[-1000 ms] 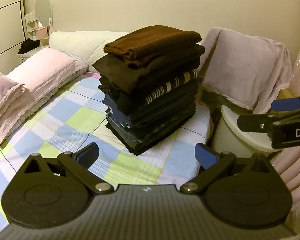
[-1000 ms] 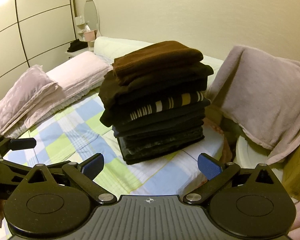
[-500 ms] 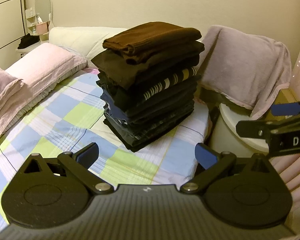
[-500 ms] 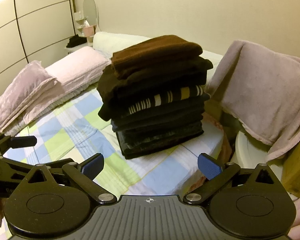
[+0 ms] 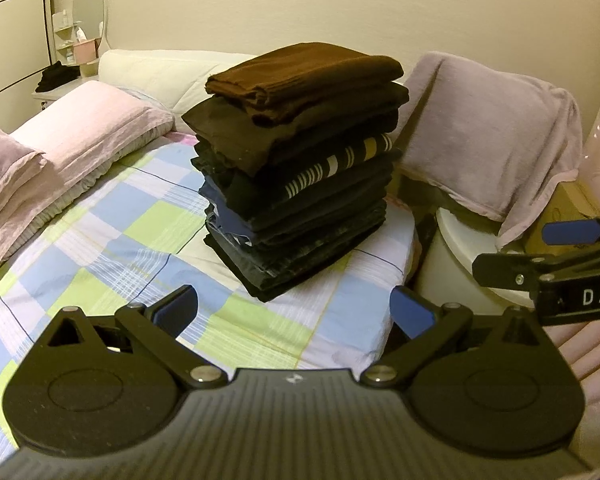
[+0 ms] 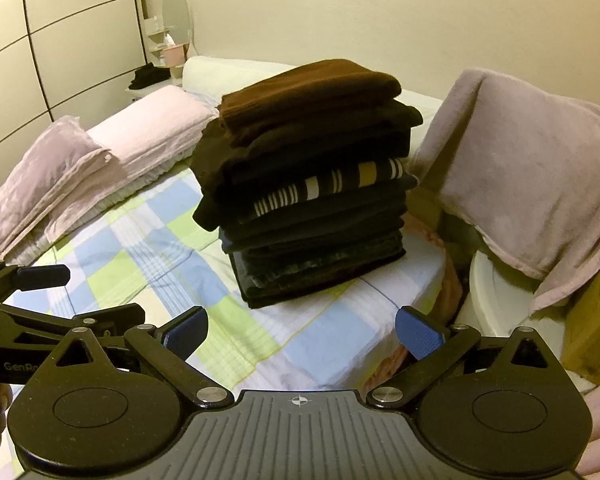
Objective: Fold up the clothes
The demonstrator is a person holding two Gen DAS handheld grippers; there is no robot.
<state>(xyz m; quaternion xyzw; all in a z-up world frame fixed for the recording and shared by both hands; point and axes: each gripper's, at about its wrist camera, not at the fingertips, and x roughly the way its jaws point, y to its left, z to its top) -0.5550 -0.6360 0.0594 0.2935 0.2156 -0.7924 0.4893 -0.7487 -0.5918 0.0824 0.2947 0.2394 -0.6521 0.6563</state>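
Observation:
A tall stack of folded dark clothes (image 5: 300, 176) (image 6: 312, 188) stands on the checked bedsheet (image 5: 132, 236) (image 6: 152, 256) near the bed's right edge. A brown garment (image 5: 304, 72) (image 6: 308, 92) lies on top, with a striped one (image 5: 340, 160) midway down. My left gripper (image 5: 294, 312) is open and holds nothing, well short of the stack. My right gripper (image 6: 302, 330) is also open and holds nothing, in front of the stack. Each gripper shows at the side of the other's view: the right one (image 5: 560, 256) and the left one (image 6: 40, 296).
Pink pillows (image 5: 72, 136) (image 6: 100, 148) lie at the left by a white headboard (image 5: 156, 72). A mauve blanket (image 5: 492, 136) (image 6: 532, 168) drapes over something right of the bed, above a white round object (image 5: 460, 256). A dresser with an oval mirror (image 6: 176, 12) stands at the back left.
Both grippers drifted slightly, so the stack sits a little lower and more central in both views. Both stay open, and nothing on the bed moved.

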